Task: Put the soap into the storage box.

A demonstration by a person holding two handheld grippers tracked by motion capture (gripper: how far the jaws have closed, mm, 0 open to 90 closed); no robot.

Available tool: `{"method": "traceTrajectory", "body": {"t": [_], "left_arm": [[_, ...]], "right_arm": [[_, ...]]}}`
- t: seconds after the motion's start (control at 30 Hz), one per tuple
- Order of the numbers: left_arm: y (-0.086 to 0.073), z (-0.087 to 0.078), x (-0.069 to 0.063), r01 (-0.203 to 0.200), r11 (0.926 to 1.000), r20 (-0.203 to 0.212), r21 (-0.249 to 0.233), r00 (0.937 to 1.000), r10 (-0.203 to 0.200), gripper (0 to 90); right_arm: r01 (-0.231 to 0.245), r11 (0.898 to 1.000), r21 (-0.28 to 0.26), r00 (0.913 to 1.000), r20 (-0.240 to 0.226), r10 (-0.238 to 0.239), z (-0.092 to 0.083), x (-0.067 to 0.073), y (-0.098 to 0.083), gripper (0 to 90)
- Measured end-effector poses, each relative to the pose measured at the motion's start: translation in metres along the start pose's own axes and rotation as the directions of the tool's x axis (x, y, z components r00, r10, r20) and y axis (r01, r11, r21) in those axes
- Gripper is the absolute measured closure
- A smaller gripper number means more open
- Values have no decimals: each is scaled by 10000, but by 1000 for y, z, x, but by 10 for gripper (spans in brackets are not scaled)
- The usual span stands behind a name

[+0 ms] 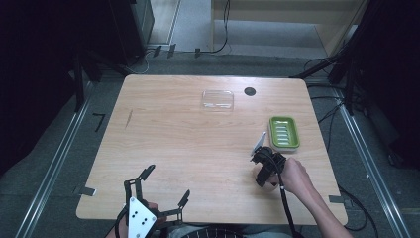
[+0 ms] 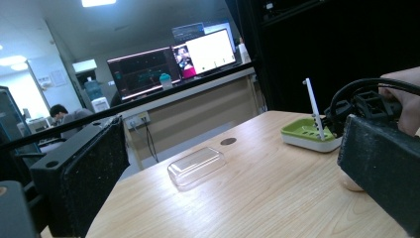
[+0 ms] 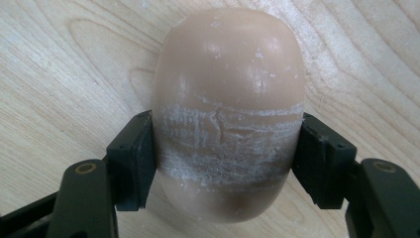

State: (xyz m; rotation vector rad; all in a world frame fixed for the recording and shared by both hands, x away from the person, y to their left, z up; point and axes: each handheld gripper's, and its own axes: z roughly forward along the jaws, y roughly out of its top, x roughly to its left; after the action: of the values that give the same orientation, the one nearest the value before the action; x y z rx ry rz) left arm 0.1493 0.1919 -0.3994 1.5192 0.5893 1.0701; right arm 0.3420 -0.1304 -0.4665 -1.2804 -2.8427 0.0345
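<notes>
A beige oval soap bar lies on the wooden table, its middle band scuffed white. My right gripper is shut on it, one black pad pressed against each long side. From above, that gripper points down at the table's right side, just in front of a green soap dish. A sliver of the soap peeks out in the left gripper view. My left gripper hovers open at the table's front edge, with nothing between its jaws.
A clear plastic lid lies at the back middle of the table, next to a round black hole. In the left gripper view the lid and green dish sit ahead. Cables and metal rails run along the floor.
</notes>
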Motion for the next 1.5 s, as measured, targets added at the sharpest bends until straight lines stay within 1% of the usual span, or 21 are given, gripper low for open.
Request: {"method": "traceTrajectory", "body": {"t": [0.13,0.43,0.47,0.63,0.73,0.77,0.8,1.0,1.07,1.37,1.43,1.5], "left_arm": [[0,0,0,-14,10000,11,0,10000,14,0],[0,0,0,9,10000,5,-1,10000,-9,0],[0,0,0,13,10000,19,-12,10000,-13,0],[0,0,0,4,10000,11,2,10000,-4,0],[0,0,0,10,10000,21,-7,10000,-9,0],[0,0,0,9,10000,20,-8,10000,-9,0],[0,0,0,7,10000,25,-5,10000,-7,0],[0,0,0,6,10000,20,-1,10000,-6,0],[0,0,0,9,10000,19,-2,10000,-9,0],[0,0,0,11,10000,13,0,10000,-11,0],[0,0,0,17,10000,8,-15,10000,-17,0],[0,0,0,18,10000,22,-15,10000,-18,0]], "right_arm": [[-40,10000,11,10000,58,40,0,1,0,335],[137,9999,-91,9999,67,-137,0,0,1,336],[165,9999,22,9998,87,-165,-1,1,1,336],[272,9996,45,9996,64,-272,-2,0,1,336],[191,9998,12,9998,38,-191,-4,0,0,336],[241,9997,21,9997,48,-241,-5,-1,0,336],[173,9998,-15,9998,63,-173,-6,-1,-1,336],[172,9998,62,9998,48,-172,-9,-6,-4,336],[121,9999,85,9999,0,-121,-10,-8,-5,336],[-115,9998,-131,9999,91,116,-13,-16,-9,336],[-155,9998,-94,9998,122,157,-14,-17,-10,336],[-273,9995,-140,9996,103,274,-14,-19,-11,336]]}}
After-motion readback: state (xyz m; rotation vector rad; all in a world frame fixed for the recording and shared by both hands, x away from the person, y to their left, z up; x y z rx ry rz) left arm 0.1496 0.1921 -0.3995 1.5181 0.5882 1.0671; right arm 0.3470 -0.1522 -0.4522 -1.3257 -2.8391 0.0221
